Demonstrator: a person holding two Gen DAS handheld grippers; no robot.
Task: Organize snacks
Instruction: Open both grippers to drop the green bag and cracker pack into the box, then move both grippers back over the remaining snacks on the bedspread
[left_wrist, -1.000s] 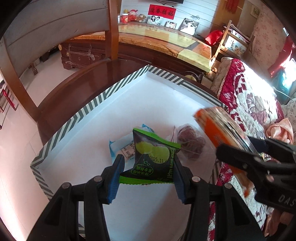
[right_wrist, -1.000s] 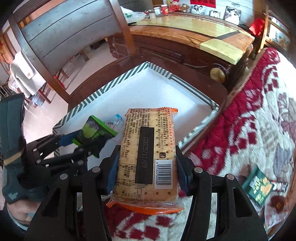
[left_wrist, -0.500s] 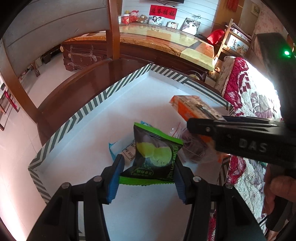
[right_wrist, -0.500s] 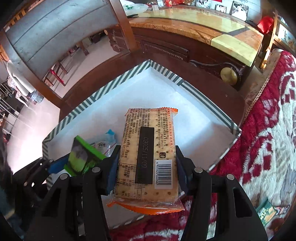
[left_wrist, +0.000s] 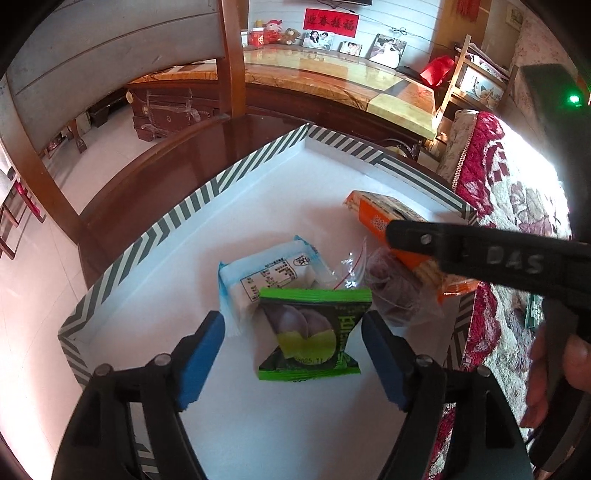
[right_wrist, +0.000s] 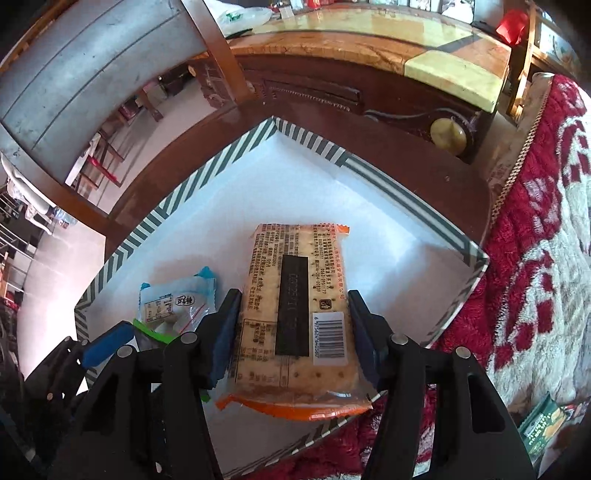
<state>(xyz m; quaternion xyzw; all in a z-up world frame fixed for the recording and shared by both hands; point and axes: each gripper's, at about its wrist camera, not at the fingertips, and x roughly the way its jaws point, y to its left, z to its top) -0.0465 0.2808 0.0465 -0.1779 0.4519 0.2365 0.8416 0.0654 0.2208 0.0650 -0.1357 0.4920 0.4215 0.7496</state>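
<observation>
A white box with a striped rim (left_wrist: 192, 206) holds the snacks; it also shows in the right wrist view (right_wrist: 177, 206). My left gripper (left_wrist: 295, 354) is open above the box floor. A green snack packet (left_wrist: 310, 332) lies flat between its fingers, apart from both pads. Behind it lie a white and blue packet (left_wrist: 266, 280) and a clear bag of dark snacks (left_wrist: 391, 291). My right gripper (right_wrist: 293, 325) is shut on an orange cracker pack (right_wrist: 295, 314), held low over the box; the pack also shows in the left wrist view (left_wrist: 384, 225).
The box sits on a dark wooden chair seat (left_wrist: 155, 158) with a tall backrest (left_wrist: 232, 55). A red and white floral blanket (right_wrist: 535, 240) lies to the right, with a green packet (right_wrist: 546, 424) on it. A long wooden cabinet (left_wrist: 332, 88) stands behind.
My left gripper has opened and the green packet has dropped flat onto the box floor. My right gripper has moved the cracker pack further in over the box and lower.
</observation>
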